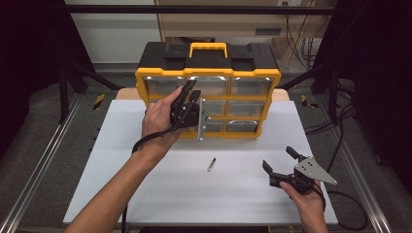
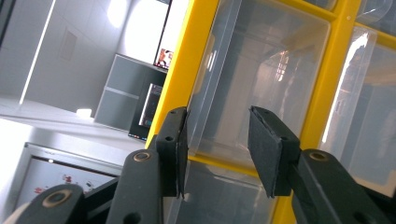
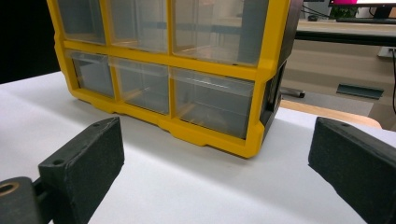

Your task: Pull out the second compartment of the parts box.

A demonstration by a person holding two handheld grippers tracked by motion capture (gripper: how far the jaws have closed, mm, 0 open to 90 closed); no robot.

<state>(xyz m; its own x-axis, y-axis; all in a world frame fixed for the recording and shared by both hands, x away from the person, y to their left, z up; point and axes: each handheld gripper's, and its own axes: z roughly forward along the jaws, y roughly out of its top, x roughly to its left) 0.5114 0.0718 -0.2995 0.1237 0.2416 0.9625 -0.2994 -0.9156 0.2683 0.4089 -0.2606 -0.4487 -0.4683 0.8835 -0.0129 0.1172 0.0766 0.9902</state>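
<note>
While the right hand-held gripper (image 1: 281, 165) rests spread, the left hand-held gripper (image 2: 217, 144), part-spread, brackets a clear drawer (image 2: 252, 88) of the yellow organiser (image 1: 209, 97); next: pinch, pull.

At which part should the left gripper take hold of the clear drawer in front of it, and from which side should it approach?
Probably the protruding front lip of the clear drawer, approached straight from the front of the yellow organizer. The drawer sits flush in its frame, so only the front face is free. The left gripper already faces it with its jaws standing apart on either side of that lip; whether the pads touch it is unclear.
</note>
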